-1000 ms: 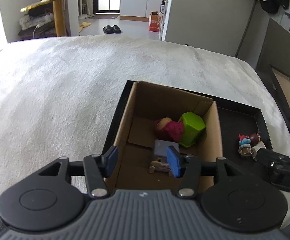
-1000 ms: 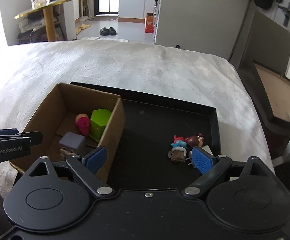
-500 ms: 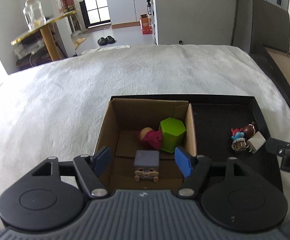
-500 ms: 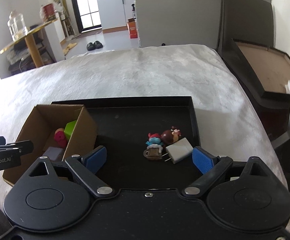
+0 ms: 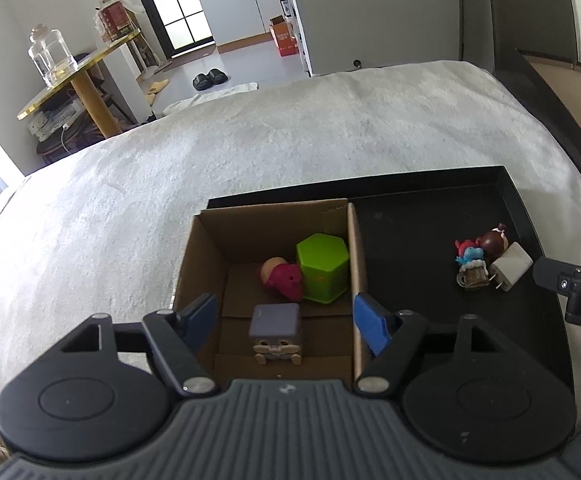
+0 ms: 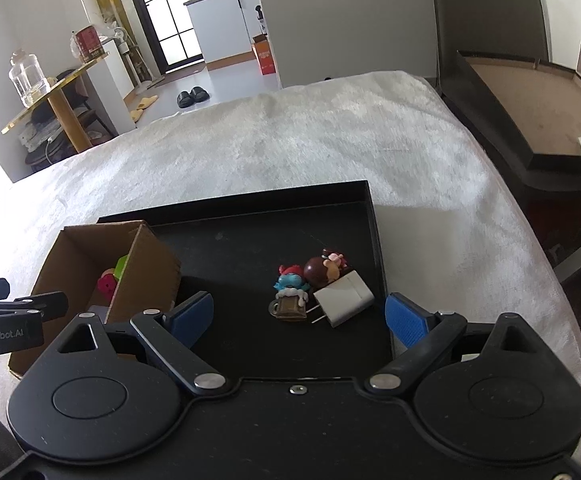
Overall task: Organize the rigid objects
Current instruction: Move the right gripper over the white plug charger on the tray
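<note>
Bright daylit room, seen through two fisheye lenses.

Daylight pours from a window [image 5: 178,4] at the far end and the blown-out left edge. The pale blanket [image 5: 290,136] glows; the black tray [image 6: 250,248] stays dark. Edges curve strongly, corners darken, focus stays mostly sharp.

White plush bed cover [image 5: 250,152] under a black tray [image 6: 374,216].
</note>
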The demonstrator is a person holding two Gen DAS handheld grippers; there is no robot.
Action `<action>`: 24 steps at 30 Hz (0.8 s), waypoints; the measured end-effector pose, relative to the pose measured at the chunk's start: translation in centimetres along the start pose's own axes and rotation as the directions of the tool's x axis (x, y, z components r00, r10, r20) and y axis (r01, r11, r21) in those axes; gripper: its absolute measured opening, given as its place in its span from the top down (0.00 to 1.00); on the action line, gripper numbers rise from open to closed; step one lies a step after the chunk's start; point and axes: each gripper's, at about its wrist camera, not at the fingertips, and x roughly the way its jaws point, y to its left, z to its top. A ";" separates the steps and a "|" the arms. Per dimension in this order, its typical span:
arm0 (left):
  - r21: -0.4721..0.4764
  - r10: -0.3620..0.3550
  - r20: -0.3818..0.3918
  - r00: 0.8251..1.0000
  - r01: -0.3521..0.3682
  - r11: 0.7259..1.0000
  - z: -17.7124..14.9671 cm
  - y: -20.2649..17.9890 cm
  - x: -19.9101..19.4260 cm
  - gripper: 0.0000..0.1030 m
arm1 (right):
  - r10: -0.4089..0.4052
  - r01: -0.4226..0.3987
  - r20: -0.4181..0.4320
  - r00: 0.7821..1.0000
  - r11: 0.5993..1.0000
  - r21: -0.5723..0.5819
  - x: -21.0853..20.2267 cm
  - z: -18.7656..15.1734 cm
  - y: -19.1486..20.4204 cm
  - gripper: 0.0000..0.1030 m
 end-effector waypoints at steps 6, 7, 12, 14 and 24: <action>0.026 0.024 -0.005 1.000 -0.024 0.999 0.6 -1.5 0.5 0.28 | 0.010 -0.010 -0.003 1.000 1.000 0.028 0.8 0.6 -1.7 0.09; 0.027 0.029 -0.007 1.000 -0.029 0.999 0.8 -1.6 0.6 0.28 | 0.012 -0.011 -0.003 1.000 0.999 0.032 1.0 0.7 -2.0 0.09; 0.037 0.040 -0.011 0.999 -0.040 0.999 1.5 -2.6 1.2 0.28 | 0.028 -0.027 -0.009 1.000 0.999 0.042 1.8 1.1 -2.8 0.09; 0.044 0.043 -0.011 0.999 -0.043 0.998 1.7 -2.9 1.5 0.28 | 0.033 -0.033 -0.013 0.999 0.998 0.047 2.2 1.3 -3.1 0.10; 0.089 0.068 -0.008 0.998 -0.067 0.994 1.7 -4.5 3.2 0.28 | 0.083 -0.081 -0.006 0.997 0.985 0.155 5.3 -0.4 -4.2 0.33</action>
